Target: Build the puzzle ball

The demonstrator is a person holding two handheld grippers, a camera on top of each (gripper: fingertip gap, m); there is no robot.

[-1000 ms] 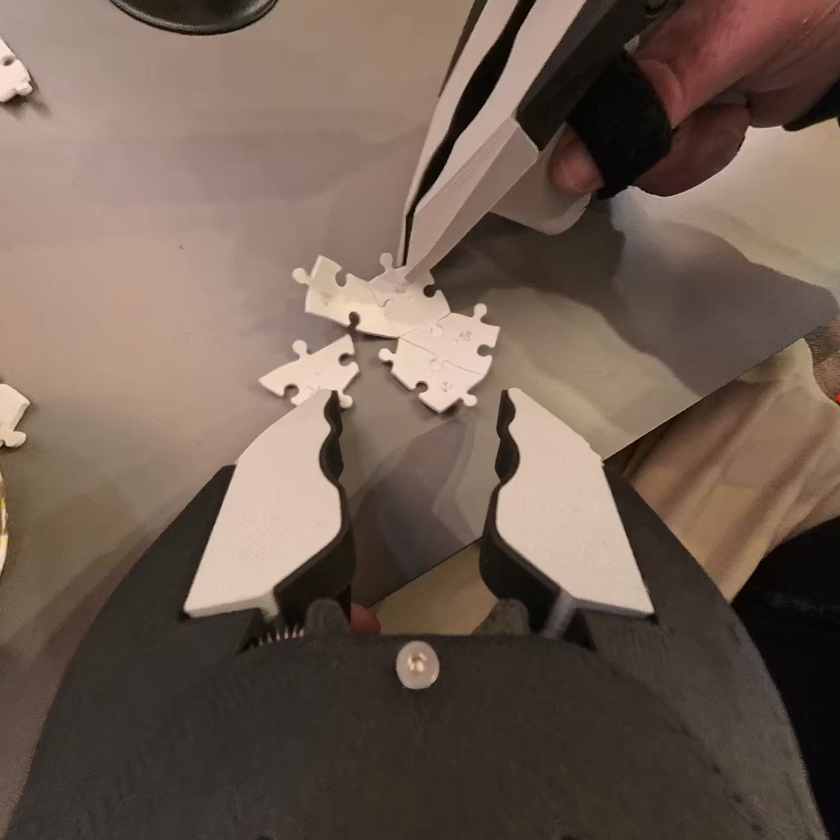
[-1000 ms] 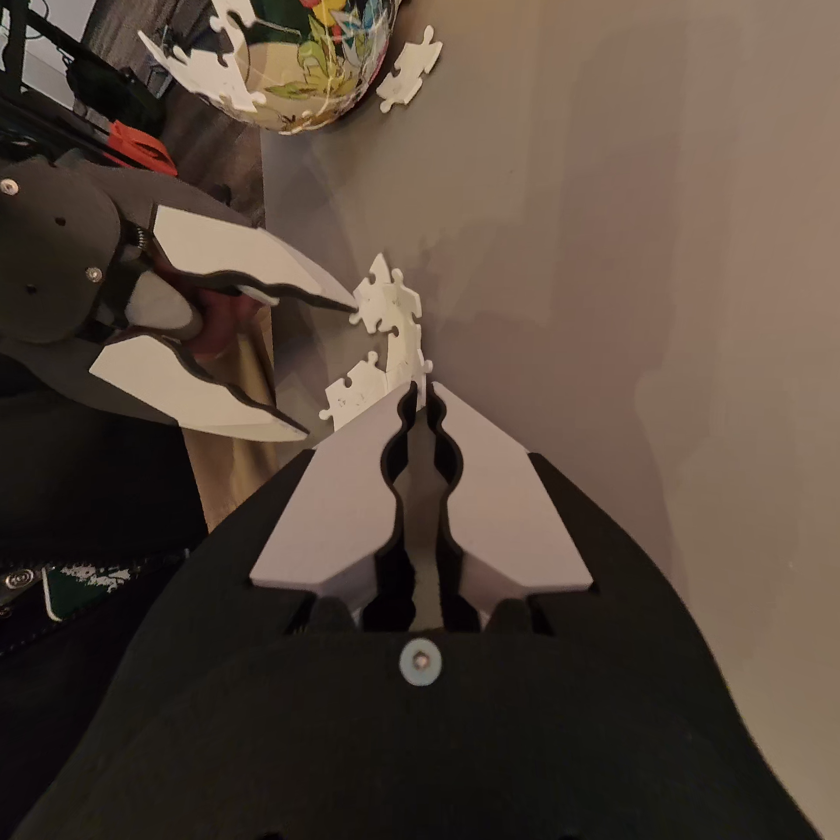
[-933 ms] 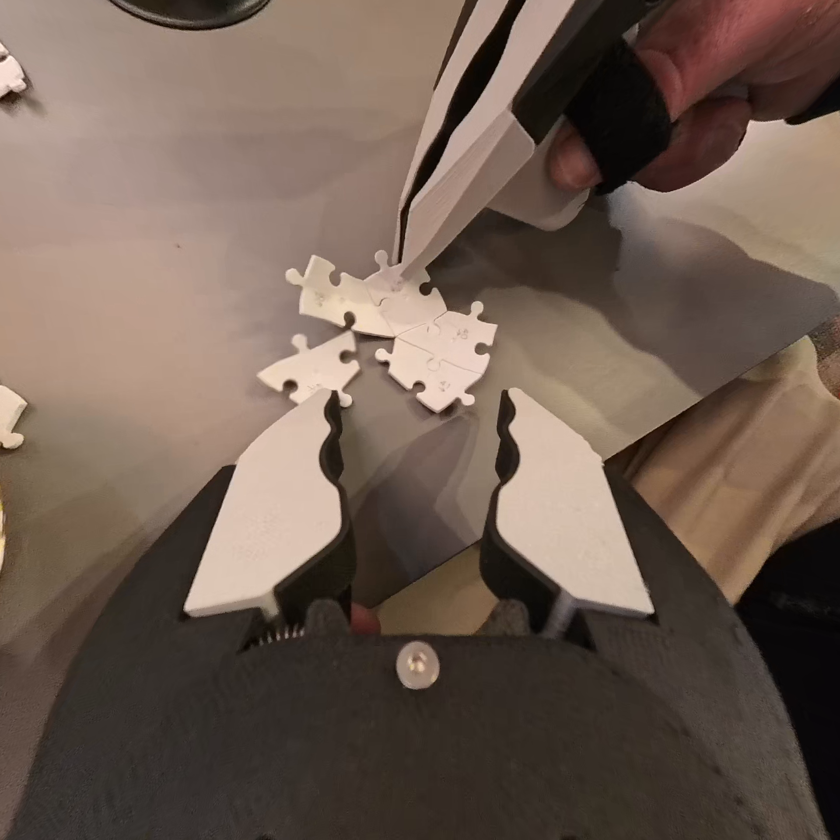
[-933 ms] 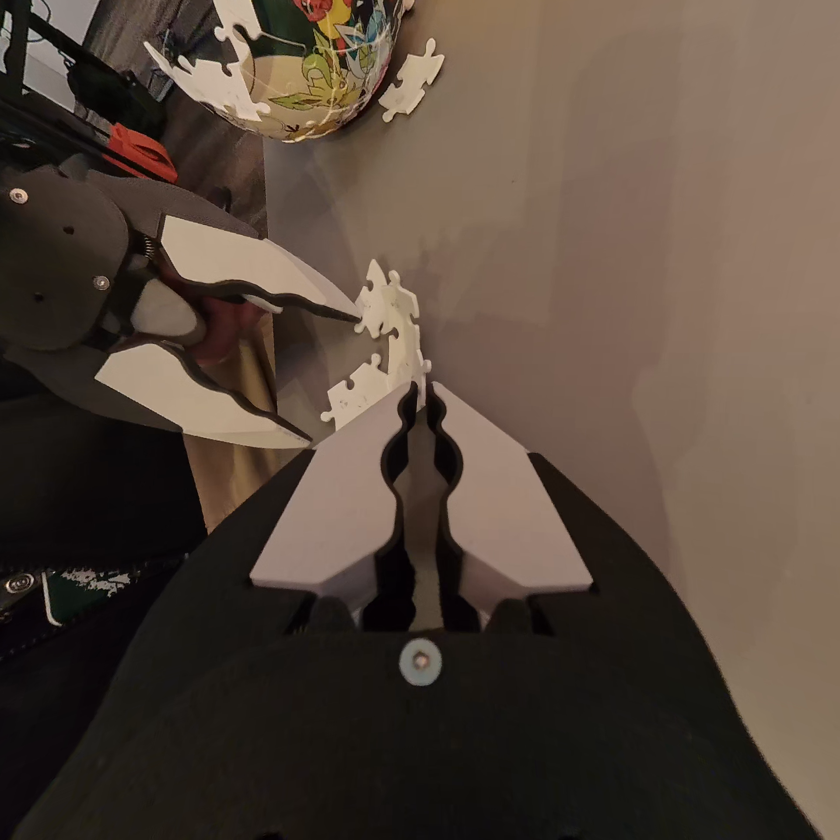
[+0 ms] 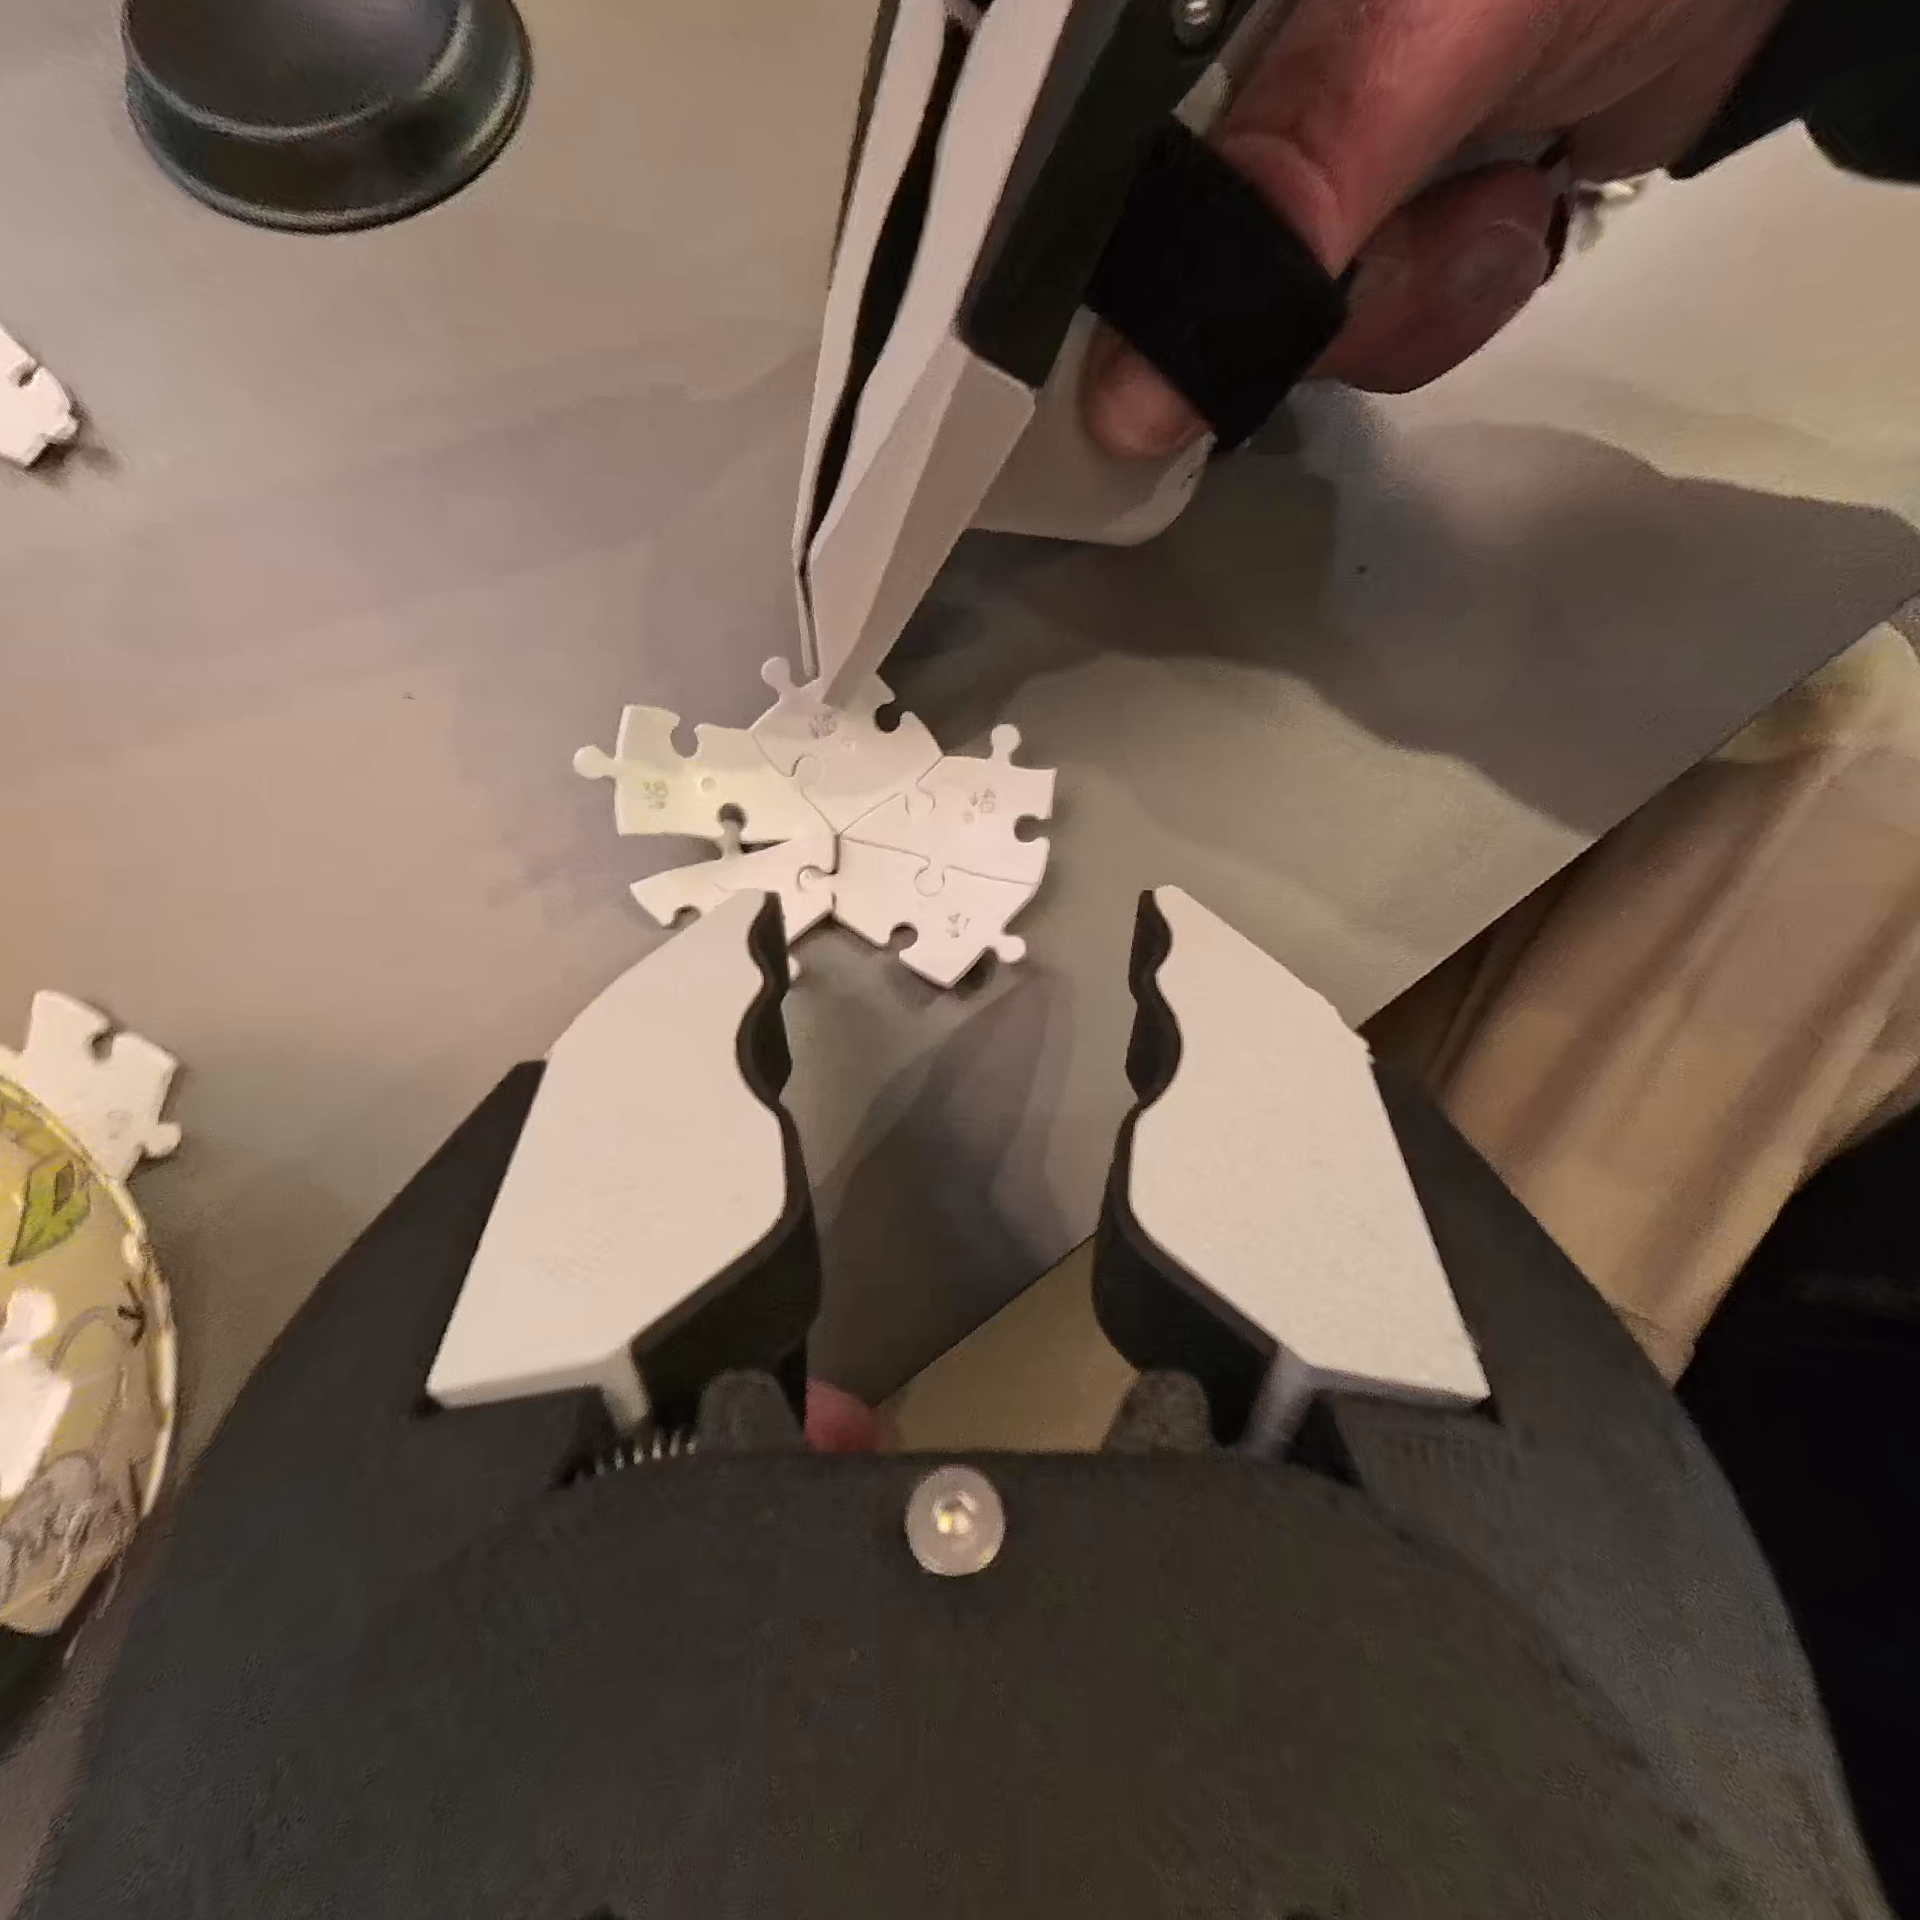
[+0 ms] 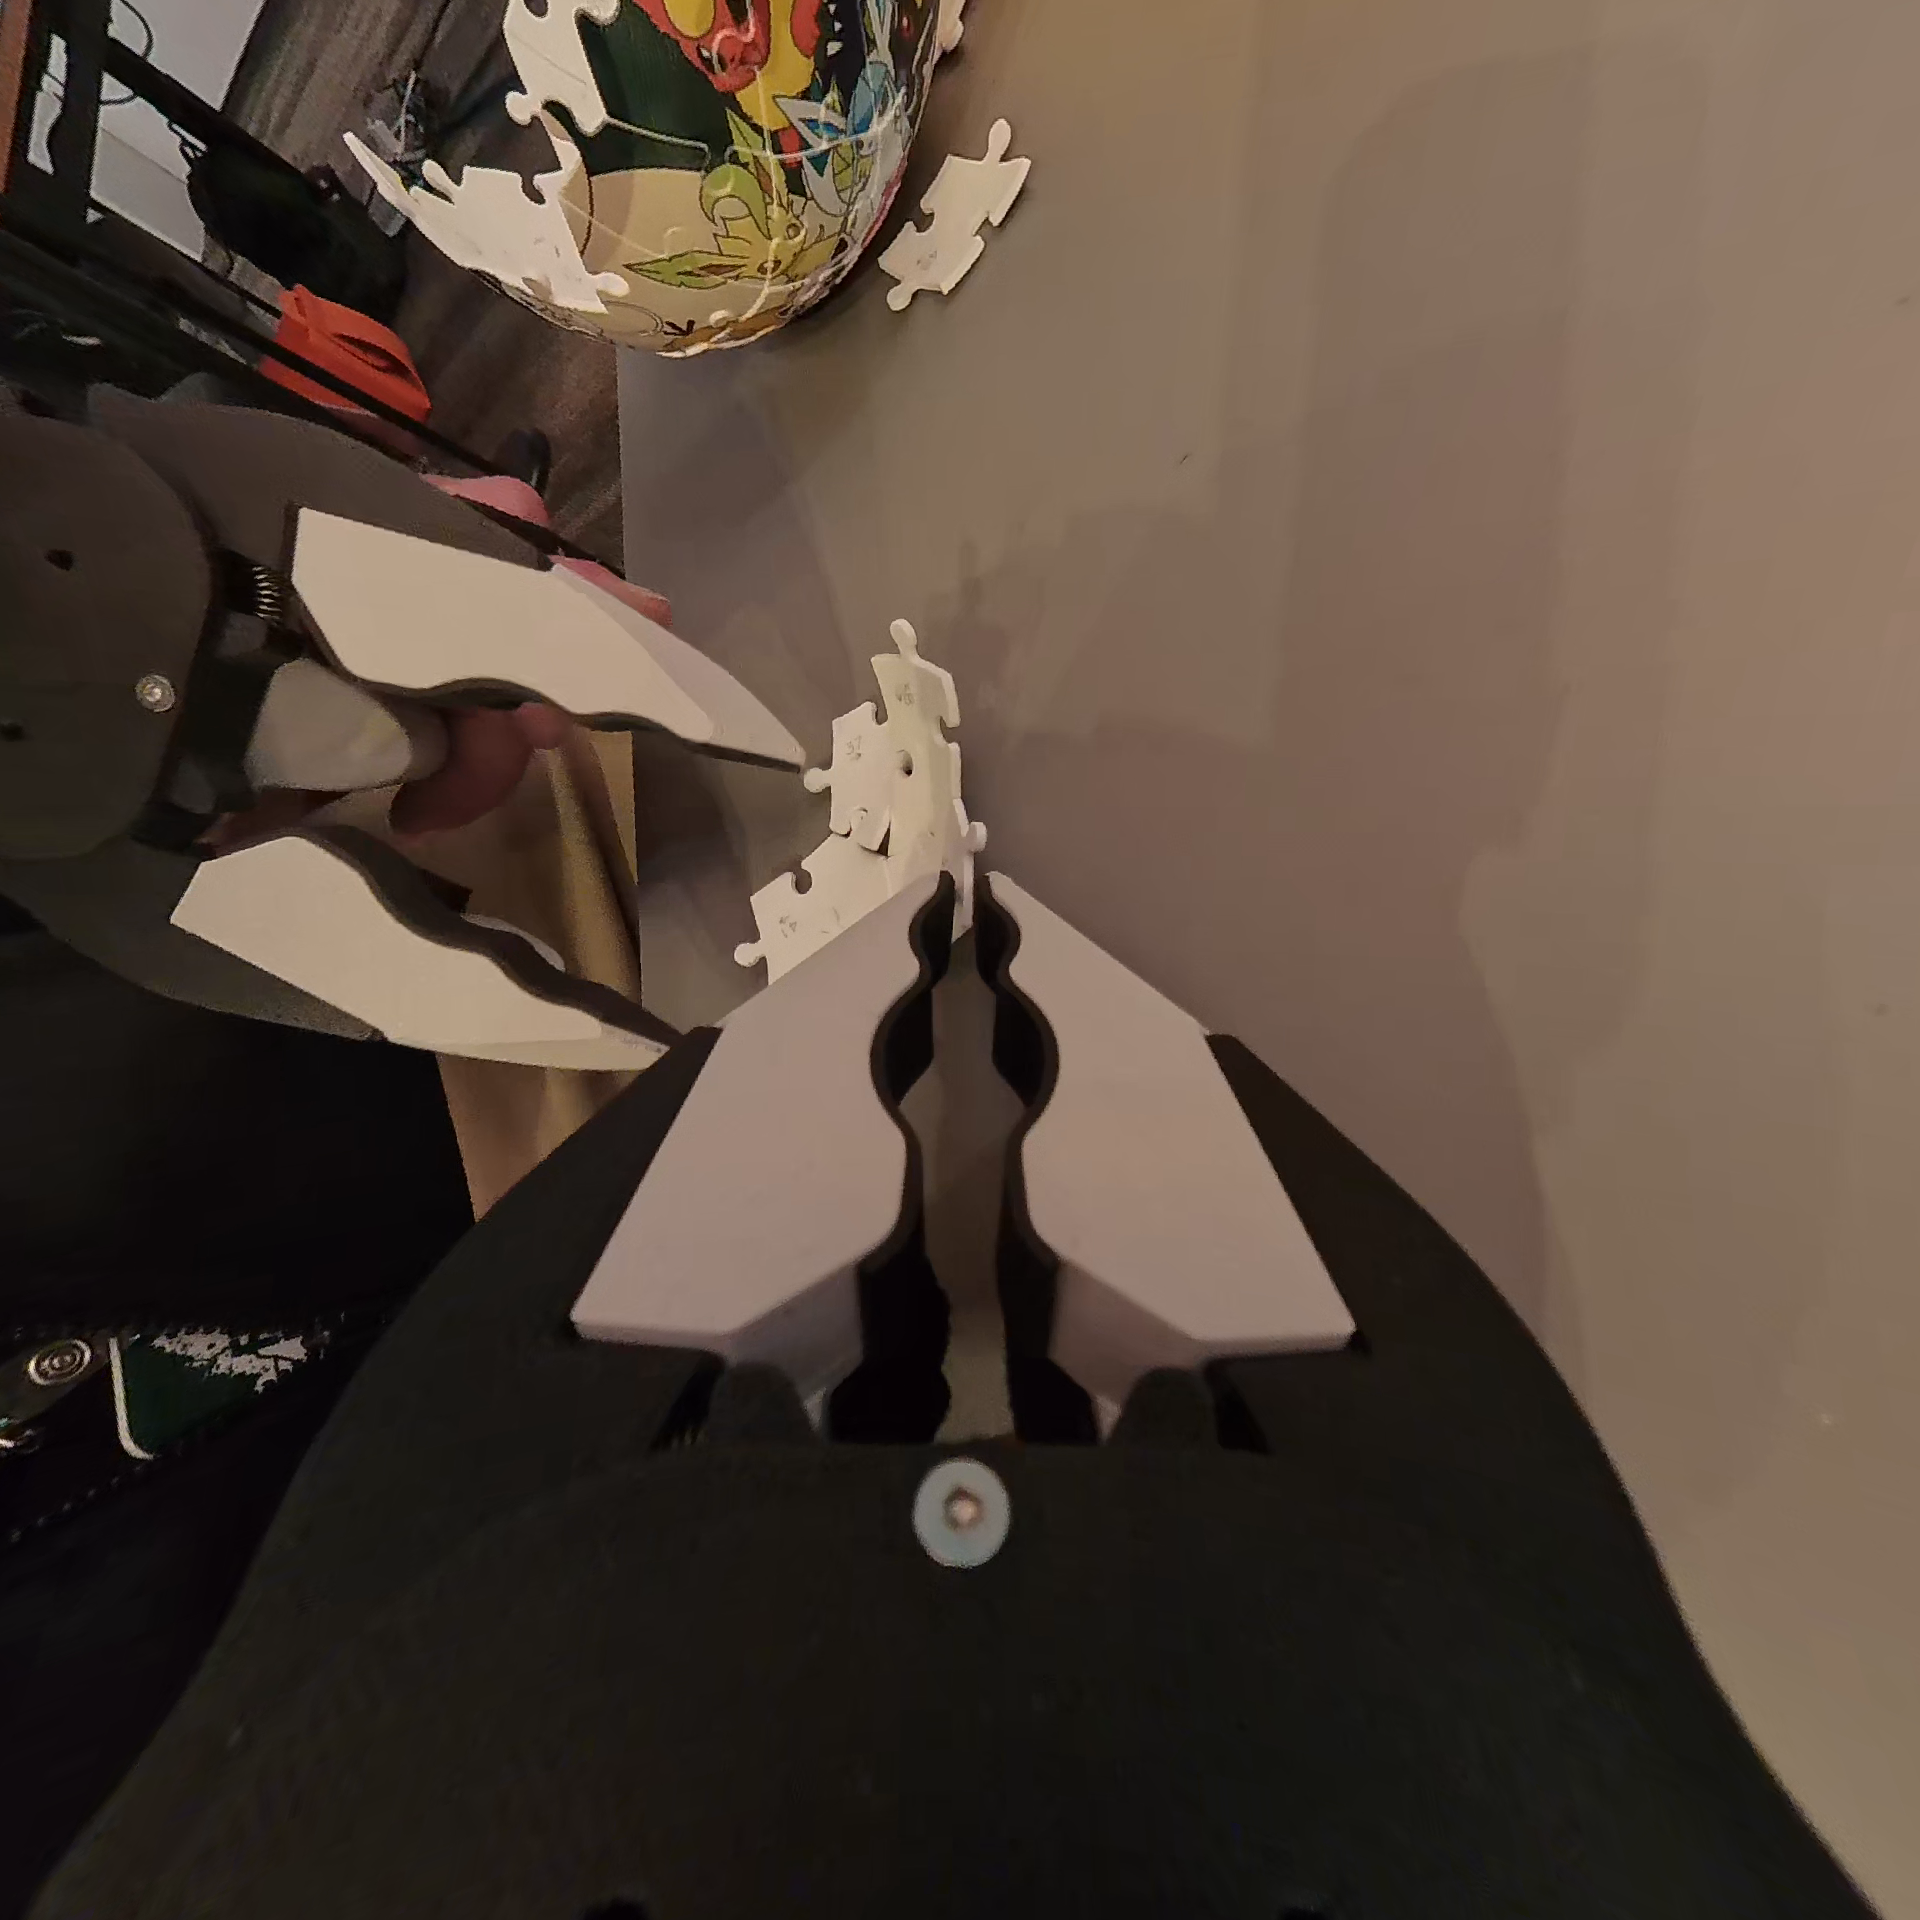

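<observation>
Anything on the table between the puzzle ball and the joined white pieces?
Bare table between the ball and the joined pieces, right wrist view; a loose piece lies beside the ball.

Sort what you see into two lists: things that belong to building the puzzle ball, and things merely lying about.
Belonging:
joined white pieces
part-built ball
loose pieces
right gripper
left gripper

Lying about:
dark round dish
orange object

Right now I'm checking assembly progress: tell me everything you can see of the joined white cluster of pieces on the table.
The white cluster is several interlocked, slightly curved pieces, blank sides up with small printed marks, lying on the grey table near its edge. The right gripper, shut, pinches its far edge. One piece at the left gripper's open fingers sits only partly seated.
</observation>
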